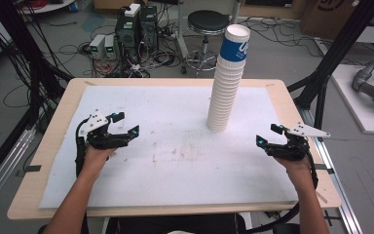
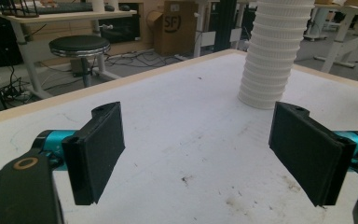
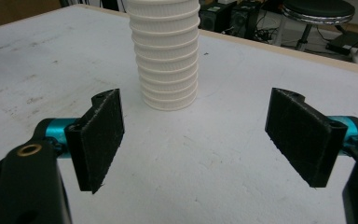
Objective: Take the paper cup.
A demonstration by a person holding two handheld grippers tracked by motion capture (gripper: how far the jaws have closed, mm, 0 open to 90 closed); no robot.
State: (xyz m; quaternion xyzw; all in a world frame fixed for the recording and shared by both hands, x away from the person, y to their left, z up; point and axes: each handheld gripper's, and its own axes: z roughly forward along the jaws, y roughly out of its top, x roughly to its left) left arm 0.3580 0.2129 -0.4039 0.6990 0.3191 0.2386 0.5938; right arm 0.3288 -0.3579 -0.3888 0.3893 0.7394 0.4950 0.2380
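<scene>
While both jaws gape with nothing between: left claw (image 1: pixel 125 124) and right claw (image 1: pixel 268 134) low over white-covered wooden table (image 1: pixel 141 105), well apart from tall stack of ribbed white paper cups (image 1: pixel 226 90) toward far edge; approach pending, probably reach, then grip top cup

The cup stack (image 1: pixel 228 83) is showing ribbed white, its top cup wearing a blue band. Black jaws with teal joints are gleaming on both grippers. The worktop (image 1: pixel 58 122) is showing pale wood under a stained white sheet (image 1: pixel 175 146).
</scene>
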